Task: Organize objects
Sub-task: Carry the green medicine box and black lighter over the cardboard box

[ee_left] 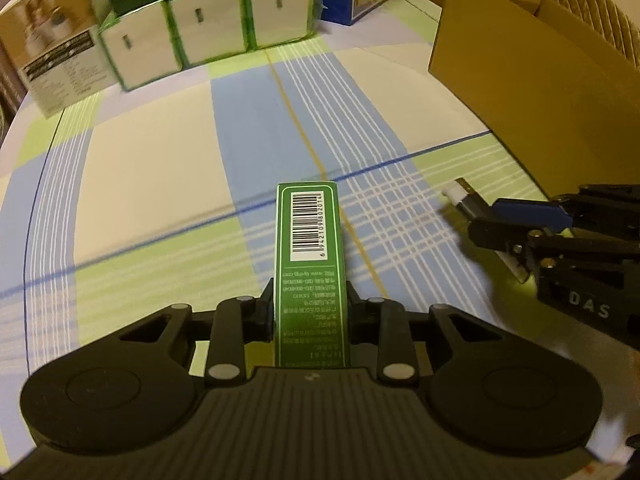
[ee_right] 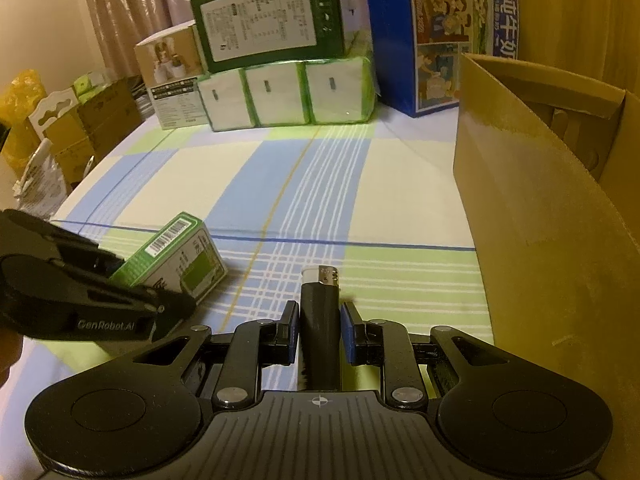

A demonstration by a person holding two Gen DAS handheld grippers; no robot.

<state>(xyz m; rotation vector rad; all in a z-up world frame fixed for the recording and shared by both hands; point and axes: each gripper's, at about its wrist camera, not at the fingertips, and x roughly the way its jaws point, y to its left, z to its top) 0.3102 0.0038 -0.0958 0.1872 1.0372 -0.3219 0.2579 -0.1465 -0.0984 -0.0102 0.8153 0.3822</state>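
Observation:
A slim green carton [ee_left: 309, 240] with a barcode on top points forward between the fingers of my left gripper [ee_left: 309, 292], which is shut on it. From the right wrist view the same carton [ee_right: 180, 252] sits low over the checked tablecloth, held by the left gripper [ee_right: 160, 284]. My right gripper [ee_right: 320, 310] is shut on a black lighter [ee_right: 320, 320] with a white and metal top, its blue pads against both sides. In the left wrist view the lighter [ee_left: 460, 196] sticks out of the right gripper [ee_left: 480, 216] at the right.
An open brown cardboard box [ee_right: 540, 208] stands at the right, also seen in the left wrist view [ee_left: 520, 80]. At the far end are green-wrapped tissue packs [ee_right: 288, 96], a green box [ee_right: 268, 32] on top, a blue carton [ee_right: 440, 40] and a tan box [ee_right: 172, 76]. The checked tablecloth [ee_right: 320, 184] lies between.

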